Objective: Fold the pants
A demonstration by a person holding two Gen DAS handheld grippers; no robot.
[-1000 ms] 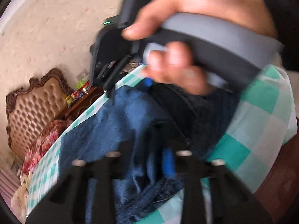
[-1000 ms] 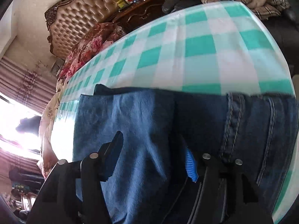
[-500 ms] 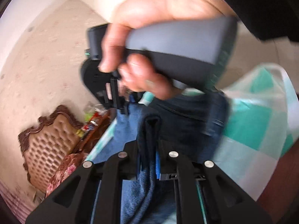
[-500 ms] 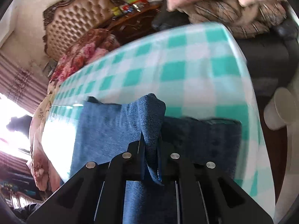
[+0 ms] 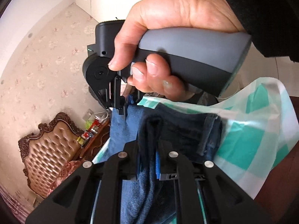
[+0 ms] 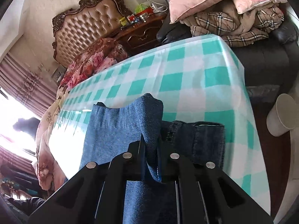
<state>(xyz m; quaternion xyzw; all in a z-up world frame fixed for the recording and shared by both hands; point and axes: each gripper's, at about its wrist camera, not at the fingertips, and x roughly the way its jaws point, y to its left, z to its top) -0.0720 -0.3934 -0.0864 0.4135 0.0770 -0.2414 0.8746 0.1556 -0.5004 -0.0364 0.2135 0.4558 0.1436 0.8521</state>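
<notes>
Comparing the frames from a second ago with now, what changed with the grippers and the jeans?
Both grippers closed on the jeans: a second ago their fingers stood spread over flat denim; now the left gripper and the right gripper each pinch a bunched ridge of fabric and have lifted it off the checked tablecloth. The rest of the jeans stays on the table, and the right hand keeps its grip on the handle.

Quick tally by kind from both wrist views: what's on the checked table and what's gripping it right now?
Pants: 1
Tongs shut on the pants: 2, left tongs and right tongs
Checked tablecloth: 1
Total: 4
</notes>
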